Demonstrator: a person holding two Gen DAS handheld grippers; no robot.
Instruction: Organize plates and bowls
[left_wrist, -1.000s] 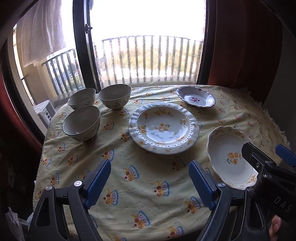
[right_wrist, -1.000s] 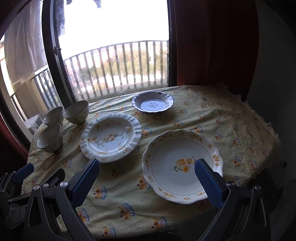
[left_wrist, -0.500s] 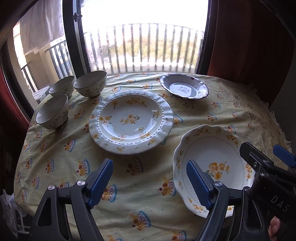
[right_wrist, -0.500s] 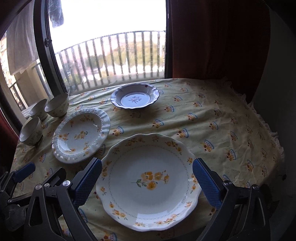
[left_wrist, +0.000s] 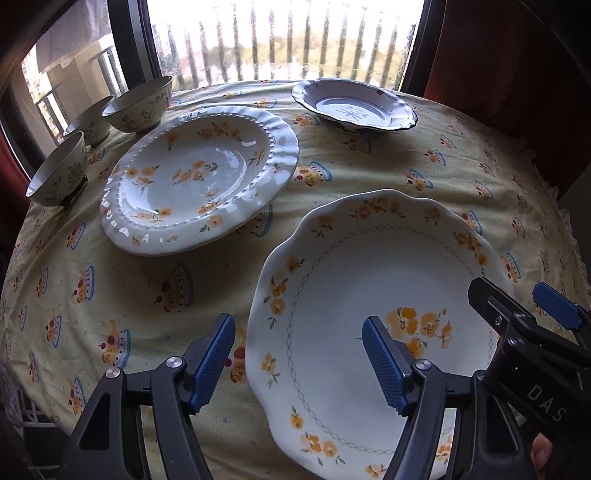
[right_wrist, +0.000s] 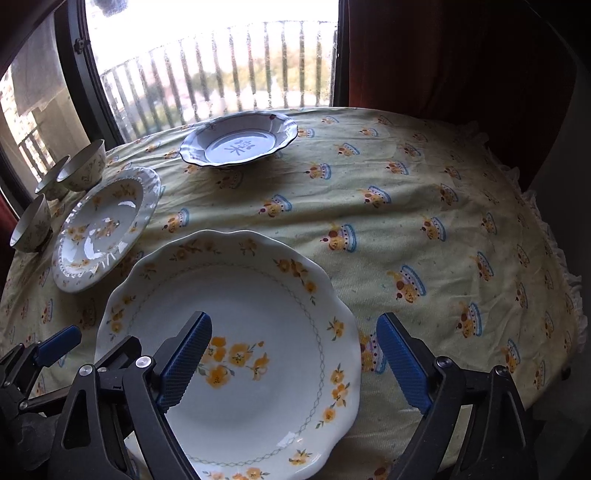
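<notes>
We take the beaded plate as our landmark on the yellow tablecloth. To its left, at the cloth's edge, we see three small bowls: the nearest bowl stands just beside the plate's left rim, the middle bowl lies behind it, and the far bowl sits near the plate's back left edge by the window. Behind the beaded plate and to its right rests the blue-rimmed dish, apart from it. In front of the beaded plate and to its right lies the scalloped plate, close by but not touching.

Our left gripper hangs with its jaws spread wide over the scalloped plate's left rim, one finger above cloth, the other above the plate. Our right gripper is likewise spread apart, straddling that plate's right rim, holding nothing.
</notes>
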